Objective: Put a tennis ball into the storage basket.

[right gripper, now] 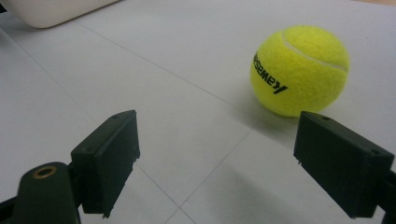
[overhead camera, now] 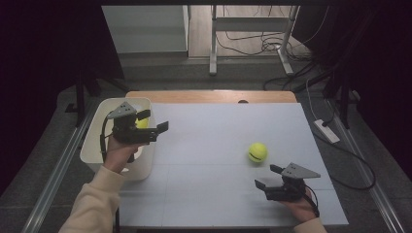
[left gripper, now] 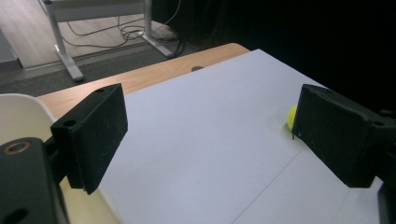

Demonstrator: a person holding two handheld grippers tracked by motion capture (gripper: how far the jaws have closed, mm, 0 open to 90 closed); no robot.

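We are holding the left hand-held gripper [overhead camera: 156,121] above the white bin [overhead camera: 94,141] at the bench's [overhead camera: 218,141] left edge, its jaws spread wide with nothing between them. In the high view a yellow ball [overhead camera: 142,123] is showing just behind this gripper, over the bin; we cannot tell whether it is lying inside or resting against something. In the left gripper view the jaws are pointing across the white bench top towards its far right part, with the bin's rim [left gripper: 23,105] at the lower left.

We are resting the right hand-held gripper [overhead camera: 267,177] low over the near right part of the bench, jaws likewise spread and empty. A second ball [overhead camera: 257,152] is sitting on the bench just beyond it, apart from both jaws. In the right gripper view that ball [right gripper: 299,70] is lying ahead and to the right, with black lettering on its side, and the bin's corner [right gripper: 51,11] is showing at the upper left.
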